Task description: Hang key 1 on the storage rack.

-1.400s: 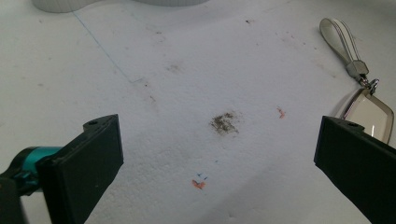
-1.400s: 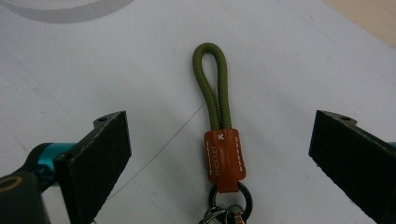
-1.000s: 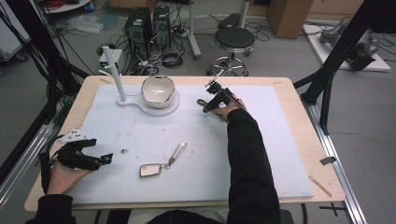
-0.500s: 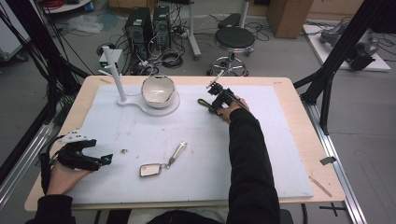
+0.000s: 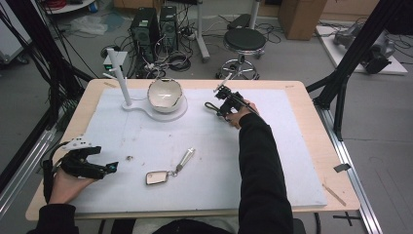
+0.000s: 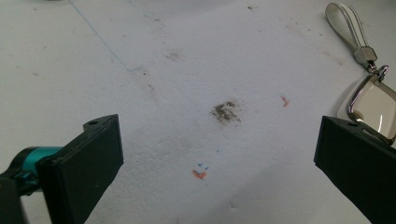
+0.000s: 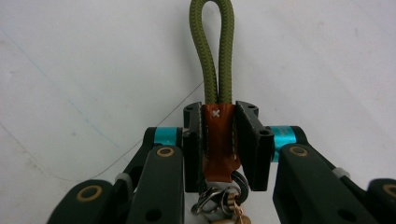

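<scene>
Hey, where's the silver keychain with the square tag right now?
In the high view the silver keychain lies flat on the white mat, near the front edge, just right of the open left gripper, untouched.

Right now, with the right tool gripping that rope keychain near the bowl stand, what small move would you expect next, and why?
Probably a short carry of the keychain left toward the bowl or the post beside it. The right tool is shut on the keychain's brown leather tab, with the olive rope loop pointing forward, free to hook, and the stand lies just left of it. The left tool rests open, holding nothing.
</scene>
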{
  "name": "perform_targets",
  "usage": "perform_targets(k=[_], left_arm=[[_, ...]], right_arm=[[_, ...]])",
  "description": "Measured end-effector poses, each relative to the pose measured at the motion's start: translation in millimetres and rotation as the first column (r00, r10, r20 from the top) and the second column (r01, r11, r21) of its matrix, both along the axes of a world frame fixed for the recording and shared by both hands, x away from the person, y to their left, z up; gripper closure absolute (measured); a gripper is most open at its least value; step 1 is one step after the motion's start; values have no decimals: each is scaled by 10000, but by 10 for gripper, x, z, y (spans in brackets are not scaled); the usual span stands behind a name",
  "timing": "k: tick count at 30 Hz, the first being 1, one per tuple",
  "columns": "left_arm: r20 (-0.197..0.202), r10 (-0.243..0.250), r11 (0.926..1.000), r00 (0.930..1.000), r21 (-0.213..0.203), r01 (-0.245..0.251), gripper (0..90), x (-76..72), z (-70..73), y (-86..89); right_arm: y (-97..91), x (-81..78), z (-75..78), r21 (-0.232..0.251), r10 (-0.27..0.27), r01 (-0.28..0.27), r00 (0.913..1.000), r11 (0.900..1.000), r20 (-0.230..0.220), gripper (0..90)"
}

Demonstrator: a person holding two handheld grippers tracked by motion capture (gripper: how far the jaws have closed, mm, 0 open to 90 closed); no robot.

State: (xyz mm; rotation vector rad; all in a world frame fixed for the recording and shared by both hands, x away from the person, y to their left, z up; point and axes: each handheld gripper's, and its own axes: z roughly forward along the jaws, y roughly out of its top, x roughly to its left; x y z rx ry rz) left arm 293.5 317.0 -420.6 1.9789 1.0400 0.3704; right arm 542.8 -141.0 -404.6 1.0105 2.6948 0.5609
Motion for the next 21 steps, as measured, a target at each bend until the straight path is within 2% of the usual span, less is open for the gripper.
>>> perform_targets(k=[4, 6, 8, 9, 10, 12, 16, 21], left_arm=[[25, 86, 9999, 10000, -90, -86, 17, -12, 3, 18], [24, 119, 9999, 9999, -94, -119, 17, -13, -2, 21], [22, 120, 9999, 9999, -95, -120, 17, -13, -3, 19], [18, 66, 10000, 10000, -48, -66, 17, -10, -2, 17], [18, 66, 10000, 10000, -48, -66, 17, -10, -2, 17], [26, 57, 10000, 10000, -50, -57, 17, -9, -3, 10], [68, 46, 9999, 10000, -108, -45, 17, -15, 8, -6], [55, 45, 9999, 10000, -100, -44, 17, -2, 5, -6]], right_arm=[[-31, -40, 62, 190, -155, 153, 9998, 9997, 85, 734], [-50, -81, 118, 268, -233, 226, 9993, 9994, 275, 734], [-63, -109, 154, 451, -296, 279, 9988, 9986, 381, 734], [-83, -174, 241, 733, -362, 320, 9977, 9968, 569, 733], [-83, -174, 241, 733, -362, 320, 9977, 9968, 569, 733], [-78, -269, 375, 1194, -372, 282, 9966, 9924, 737, 732], [-35, -395, 557, 1468, -182, -17, 9908, 9892, 1340, 732], [8, -529, 696, 1656, -14, -270, 9857, 9858, 1687, 732]])
